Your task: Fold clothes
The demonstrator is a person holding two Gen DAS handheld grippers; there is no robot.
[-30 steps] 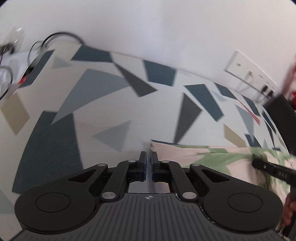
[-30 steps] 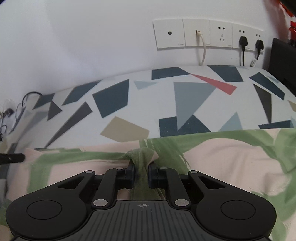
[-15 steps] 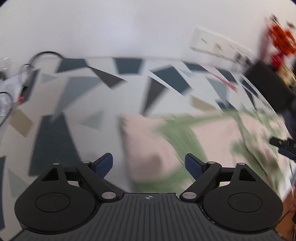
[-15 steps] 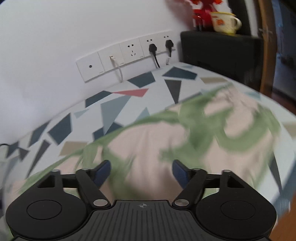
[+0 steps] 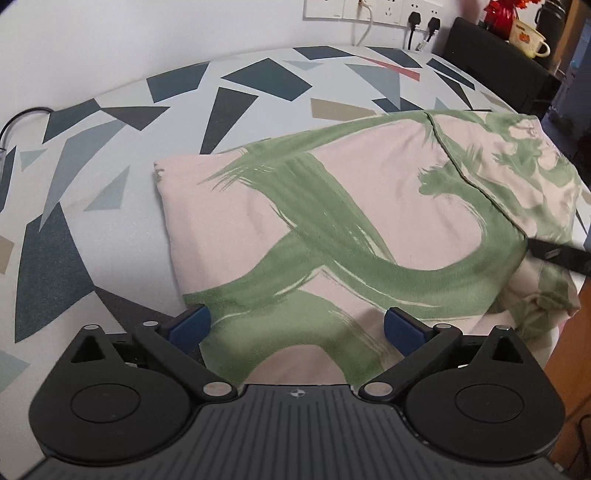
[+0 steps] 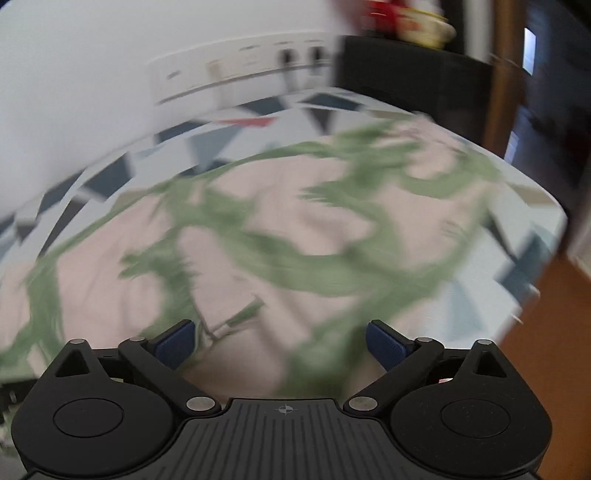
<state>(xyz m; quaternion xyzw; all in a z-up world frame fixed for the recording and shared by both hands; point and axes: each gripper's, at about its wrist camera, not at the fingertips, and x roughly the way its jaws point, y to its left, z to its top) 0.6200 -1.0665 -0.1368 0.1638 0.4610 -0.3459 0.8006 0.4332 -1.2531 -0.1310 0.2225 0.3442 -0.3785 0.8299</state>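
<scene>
Nearest in the left wrist view, the left gripper [image 5: 295,326] hangs over the near edge of the garment [image 5: 332,229], its jaws spread wide after just opening, cloth lying below the gap but not pinched by the blue pads. The garment, pale pink with broad green brush strokes, lies folded flat on the surface [image 5: 122,206], which wears a white cover printed with dark blue, grey, tan and one red triangle. A seam runs across the garment's right part, and its right end is bunched near the surface's edge. At the right border of this view a black finger of the right gripper [image 5: 557,254] shows over the cloth. Farther back stand the white wall [image 5: 147,33], a row of sockets [image 5: 373,9] with a white cable and two black plugs, a black box [image 5: 491,59] and a cream mug [image 5: 528,37] with a red print too small to read. The right wrist view is smeared by motion: the right gripper [image 6: 282,341] shows its jaws likewise wide and just opened, nothing clamped, above the same garment [image 6: 314,229]. Only this view shows wooden floor [image 6: 554,332] and a dark doorway to the right. No writing can be read in either view.
</scene>
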